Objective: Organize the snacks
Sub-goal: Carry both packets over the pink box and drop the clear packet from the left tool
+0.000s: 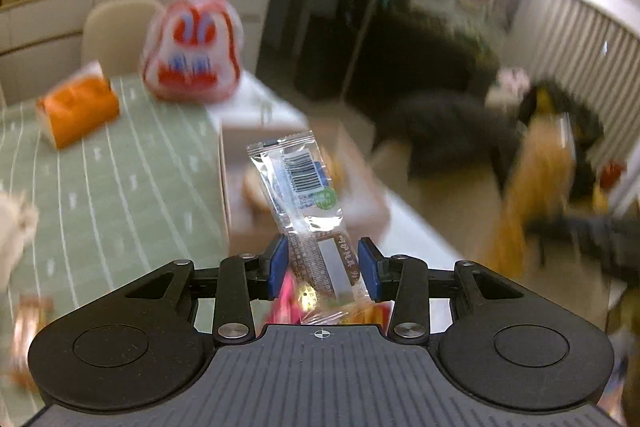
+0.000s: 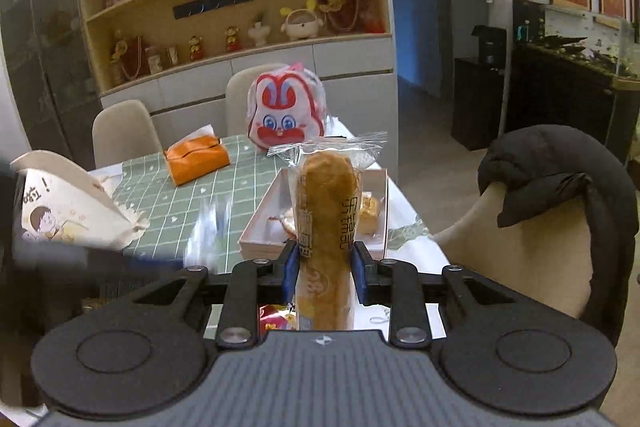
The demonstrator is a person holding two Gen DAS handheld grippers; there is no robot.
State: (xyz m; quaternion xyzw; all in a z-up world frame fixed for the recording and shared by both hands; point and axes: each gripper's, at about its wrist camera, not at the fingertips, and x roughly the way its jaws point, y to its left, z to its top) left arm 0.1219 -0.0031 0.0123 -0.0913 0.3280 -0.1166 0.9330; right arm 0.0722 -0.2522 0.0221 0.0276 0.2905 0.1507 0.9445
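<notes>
My left gripper (image 1: 323, 267) is shut on a clear-wrapped snack bar (image 1: 300, 179) with a barcode, which sticks up above the table. The blue pads (image 1: 278, 263) press on its lower end. My right gripper (image 2: 325, 271) is shut on a long bread roll (image 2: 326, 195) in a clear wrapper, held upright. Beyond both grippers lies a shallow pale box (image 2: 256, 223) with a few wrapped snacks inside; in the left wrist view the box (image 1: 360, 195) is blurred. Loose snack packets (image 1: 288, 303) lie under the left gripper, and a red packet (image 2: 272, 319) under the right.
On the green checked tablecloth (image 2: 180, 195) stand an orange tissue box (image 2: 196, 157) and a red-and-white rabbit bag (image 2: 286, 109). A printed paper bag (image 2: 68, 203) sits at the left. A chair draped with a black jacket (image 2: 560, 179) stands on the right, and two chairs stand behind the table.
</notes>
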